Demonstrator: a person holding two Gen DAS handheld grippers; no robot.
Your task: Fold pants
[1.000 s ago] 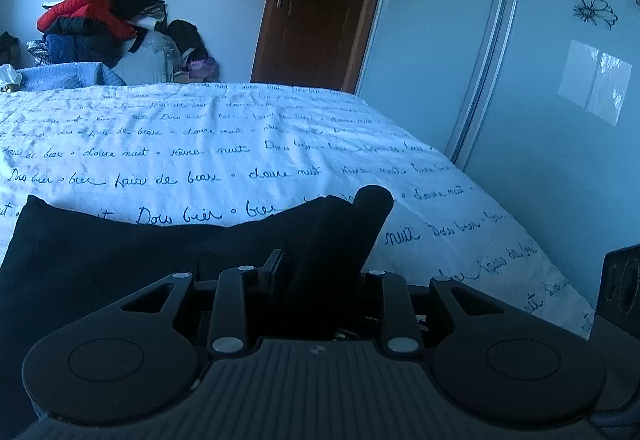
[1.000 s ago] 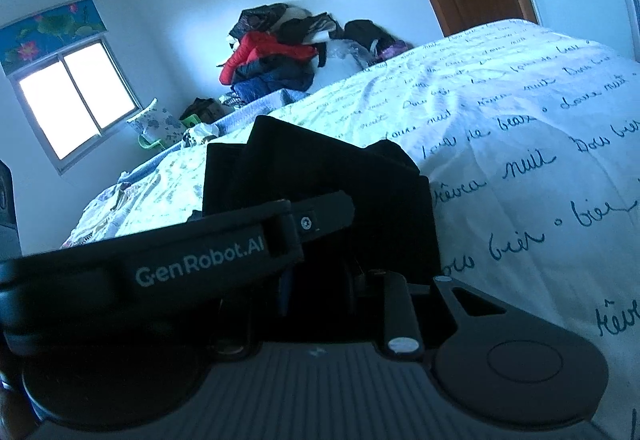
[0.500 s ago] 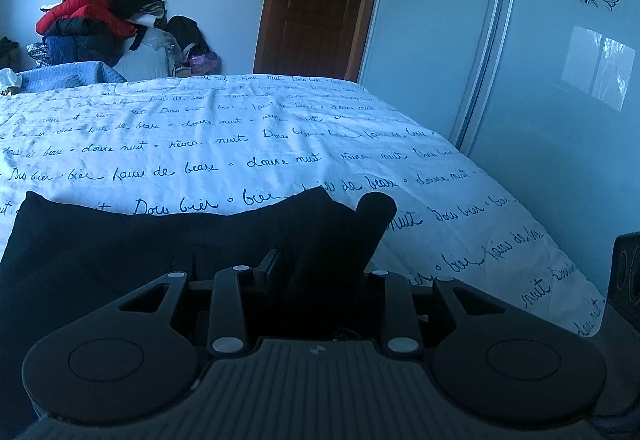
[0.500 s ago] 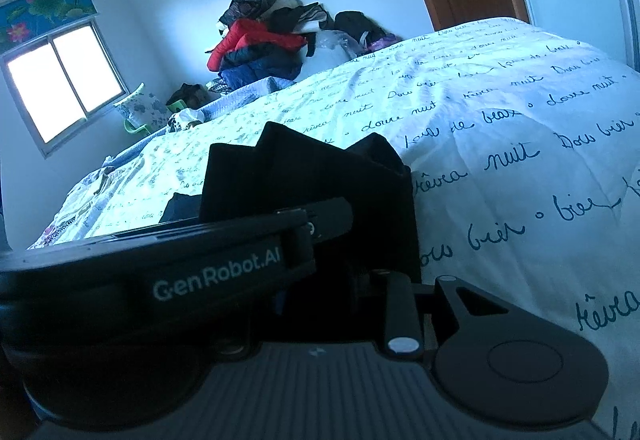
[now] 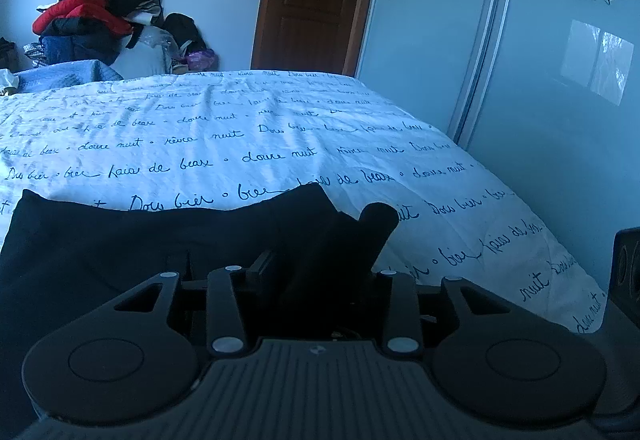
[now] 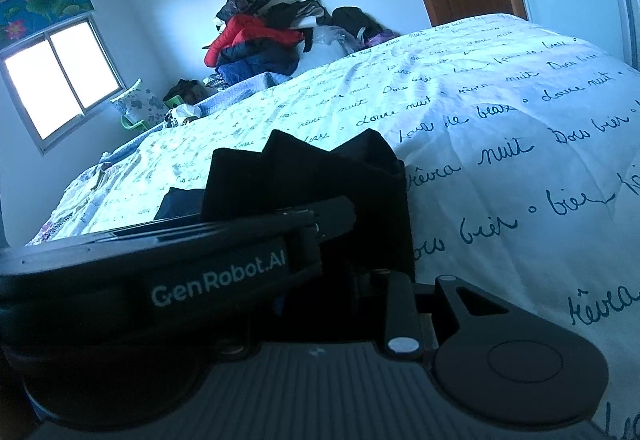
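While pants (image 5: 120, 252) cover bedspread (image 5: 280, 128); clothes pile (image 5: 92, 20) behind.

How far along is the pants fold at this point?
Partly done: the black pants lie on the bedspread, bunched into layers. In hand: the left gripper and right gripper each appear shut on fabric. Left: laying it flat and squaring the fold.
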